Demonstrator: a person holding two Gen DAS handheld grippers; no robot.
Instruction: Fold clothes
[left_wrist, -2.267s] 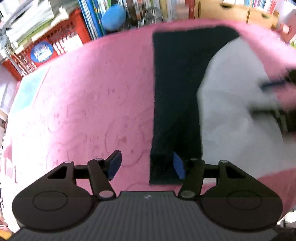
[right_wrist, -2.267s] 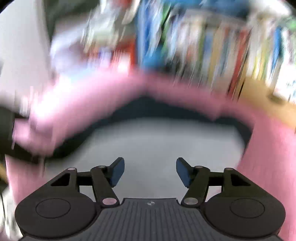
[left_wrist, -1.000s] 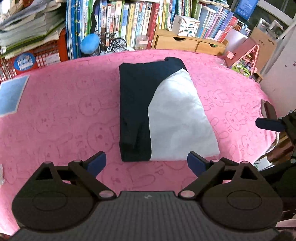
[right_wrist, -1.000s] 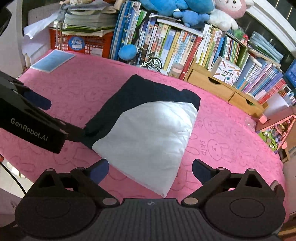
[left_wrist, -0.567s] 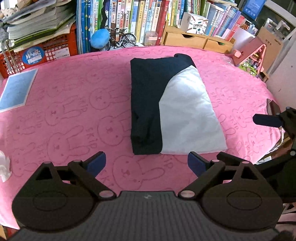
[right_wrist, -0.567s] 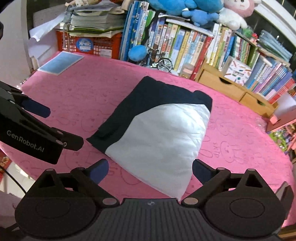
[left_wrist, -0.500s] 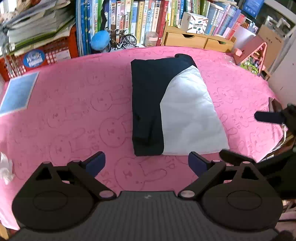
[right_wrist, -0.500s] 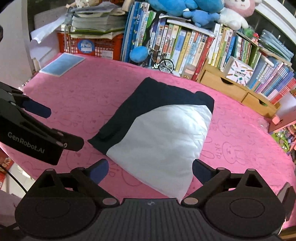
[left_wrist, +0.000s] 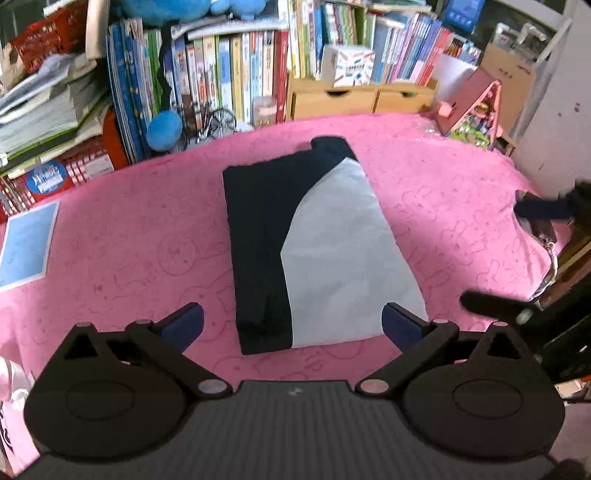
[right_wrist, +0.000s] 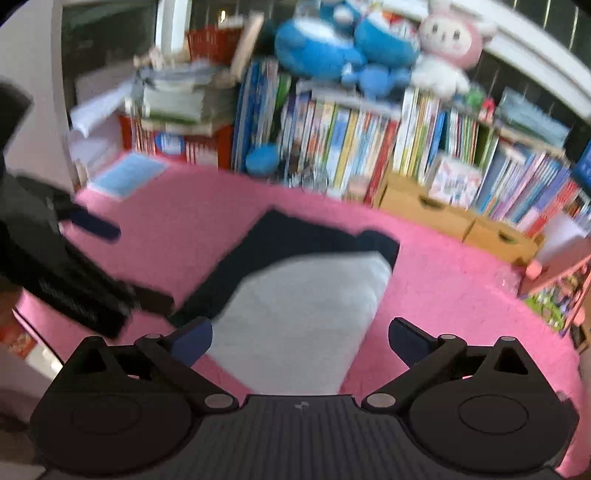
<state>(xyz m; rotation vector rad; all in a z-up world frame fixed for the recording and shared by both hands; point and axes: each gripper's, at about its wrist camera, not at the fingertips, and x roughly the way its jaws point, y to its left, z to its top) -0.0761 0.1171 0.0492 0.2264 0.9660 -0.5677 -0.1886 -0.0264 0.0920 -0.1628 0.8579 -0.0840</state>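
Fold looks finished: navy-and-white garment lies compact on pink counter. Left tongs, right tongs gape wide, empty. Next: set aside.

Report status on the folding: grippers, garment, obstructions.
Left gripper open, just widened, nothing between. Right gripper open, empty. Garment folded, flat on pink cover. Nothing in the way.
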